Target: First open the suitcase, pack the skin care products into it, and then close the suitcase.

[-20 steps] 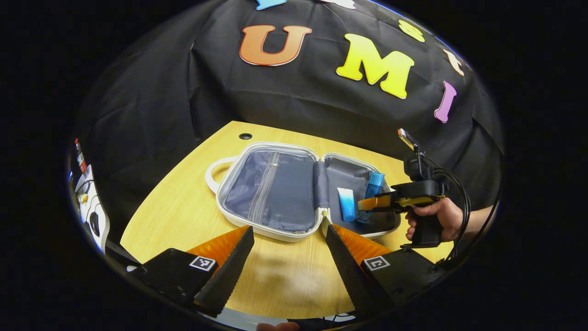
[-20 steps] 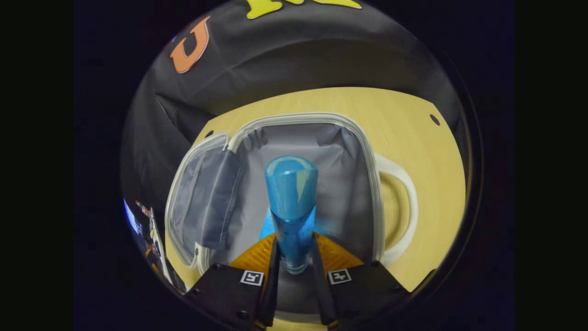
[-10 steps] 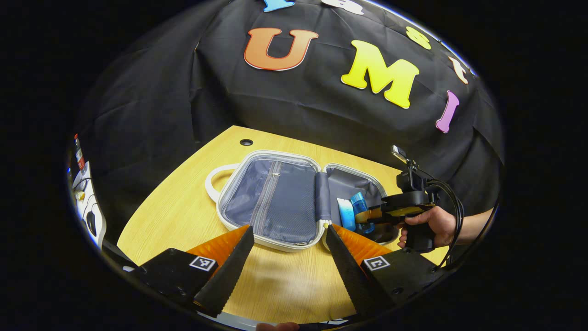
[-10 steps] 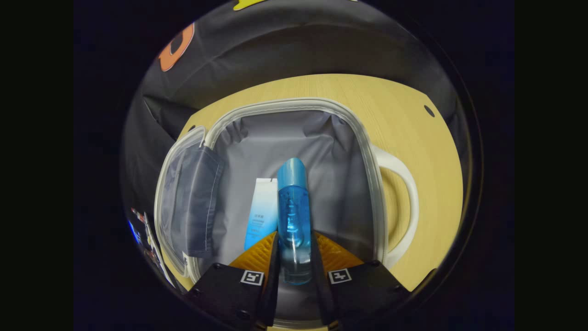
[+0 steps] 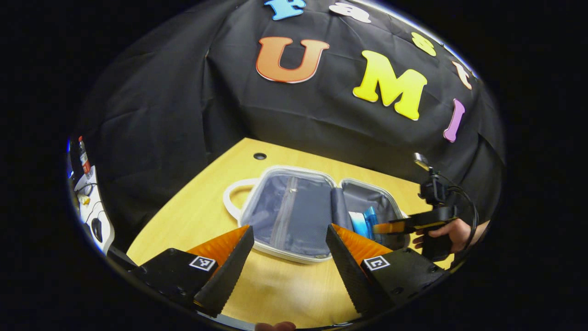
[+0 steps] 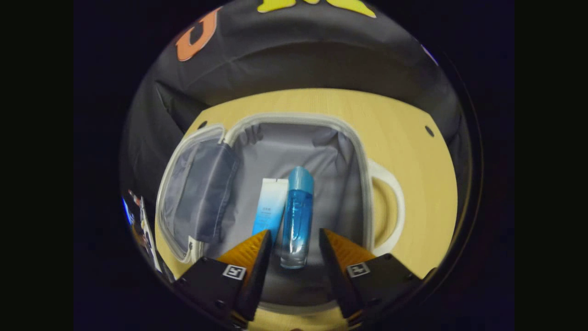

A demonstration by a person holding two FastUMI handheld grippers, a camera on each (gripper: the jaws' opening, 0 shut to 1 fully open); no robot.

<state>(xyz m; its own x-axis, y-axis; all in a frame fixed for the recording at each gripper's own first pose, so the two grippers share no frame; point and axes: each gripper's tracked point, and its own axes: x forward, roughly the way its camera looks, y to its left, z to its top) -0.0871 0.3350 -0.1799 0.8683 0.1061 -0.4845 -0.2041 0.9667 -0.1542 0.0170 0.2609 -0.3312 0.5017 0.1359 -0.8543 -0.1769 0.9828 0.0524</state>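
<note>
The white suitcase (image 6: 363, 156) lies open and flat on the wooden table, grey lining up. Inside its right half a clear blue bottle (image 6: 297, 216) lies beside a white-and-blue tube (image 6: 270, 209). My right gripper (image 6: 290, 241) is open just above the bottle's base, with a gap on each side of it. In the left gripper view the suitcase (image 5: 294, 214) sits ahead with the tube (image 5: 357, 222) and the bottle (image 5: 371, 219) in its far half, and a hand holds the right gripper (image 5: 390, 226) over them. My left gripper (image 5: 289, 248) hangs open near the front edge of the case, holding nothing.
The case's white handles stick out at either end (image 5: 229, 202) (image 6: 390, 202). The wooden table (image 5: 193, 202) has a cable hole (image 5: 260, 156) near the back. White equipment with cables stands off the table's left side (image 5: 89, 202).
The right gripper lowered the blue bottle into the case beside the tube and opened, letting it go. The left gripper drew back and up a little.
</note>
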